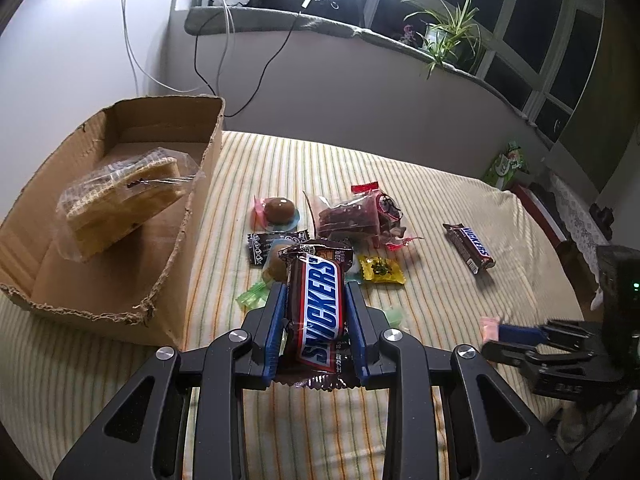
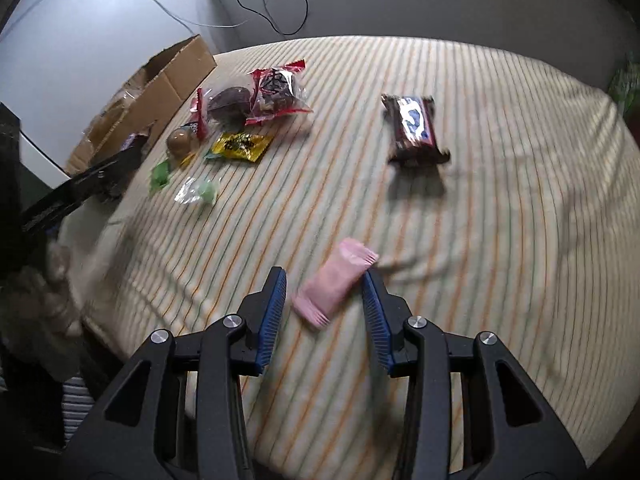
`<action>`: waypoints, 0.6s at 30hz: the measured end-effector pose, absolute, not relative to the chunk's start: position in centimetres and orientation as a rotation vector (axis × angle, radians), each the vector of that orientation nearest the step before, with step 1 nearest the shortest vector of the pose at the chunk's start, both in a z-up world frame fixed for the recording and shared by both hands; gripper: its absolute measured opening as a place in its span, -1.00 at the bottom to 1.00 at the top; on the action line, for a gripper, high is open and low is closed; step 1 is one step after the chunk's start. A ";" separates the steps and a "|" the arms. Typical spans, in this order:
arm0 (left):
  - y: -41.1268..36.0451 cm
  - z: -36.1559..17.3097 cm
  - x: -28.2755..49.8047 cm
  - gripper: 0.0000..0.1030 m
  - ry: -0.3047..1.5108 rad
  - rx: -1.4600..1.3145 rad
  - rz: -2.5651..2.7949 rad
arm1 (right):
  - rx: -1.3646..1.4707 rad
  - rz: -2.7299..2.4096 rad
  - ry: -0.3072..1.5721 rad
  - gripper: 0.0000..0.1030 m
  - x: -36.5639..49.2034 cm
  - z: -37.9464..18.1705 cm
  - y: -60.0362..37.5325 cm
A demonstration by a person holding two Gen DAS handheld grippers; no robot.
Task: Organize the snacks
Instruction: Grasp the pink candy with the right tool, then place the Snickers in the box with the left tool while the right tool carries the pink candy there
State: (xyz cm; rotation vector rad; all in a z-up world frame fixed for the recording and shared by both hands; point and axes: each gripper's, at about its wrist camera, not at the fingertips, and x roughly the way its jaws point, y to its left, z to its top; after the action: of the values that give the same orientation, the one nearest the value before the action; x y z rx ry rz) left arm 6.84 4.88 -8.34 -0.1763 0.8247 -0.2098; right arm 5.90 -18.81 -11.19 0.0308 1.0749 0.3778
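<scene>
Our left gripper [image 1: 316,312] pinches a Snickers bar [image 1: 318,308] just right of the cardboard box [image 1: 168,248]; our spread right gripper [image 2: 325,300] straddles a pink wafer packet [image 2: 334,284], which its right pad may nudge askew

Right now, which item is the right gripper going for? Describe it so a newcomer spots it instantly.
Start at the striped bedcover and come to its near part, away from the snack pile beside the cardboard box. Between the open blue pads of the right gripper lies a small pink wrapped snack. It is the only plain pink packet and lies alone.
</scene>
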 end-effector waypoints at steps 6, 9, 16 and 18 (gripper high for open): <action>5.3 -8.1 6.5 -0.46 0.819 -0.182 -0.202 | -0.149 0.337 1.032 -0.37 6.4 -11.4 -15.6; 5.6 -7.9 6.4 -0.46 0.812 -0.187 -0.198 | -0.223 0.347 1.009 -0.56 5.7 -11.4 -14.9; 6.3 -7.3 6.2 -0.46 0.795 -0.195 -0.190 | -0.171 0.377 1.001 -0.57 5.4 -10.5 -15.9; 6.7 -6.9 6.1 -0.46 0.784 -0.198 -0.184 | -0.161 0.389 0.983 -0.57 5.7 -9.6 -15.7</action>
State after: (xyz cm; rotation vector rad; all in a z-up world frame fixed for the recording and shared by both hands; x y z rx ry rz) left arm 6.15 6.68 -6.87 -0.1982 0.7843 -0.1837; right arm 5.75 -15.70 -9.62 -0.1606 0.9829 0.3892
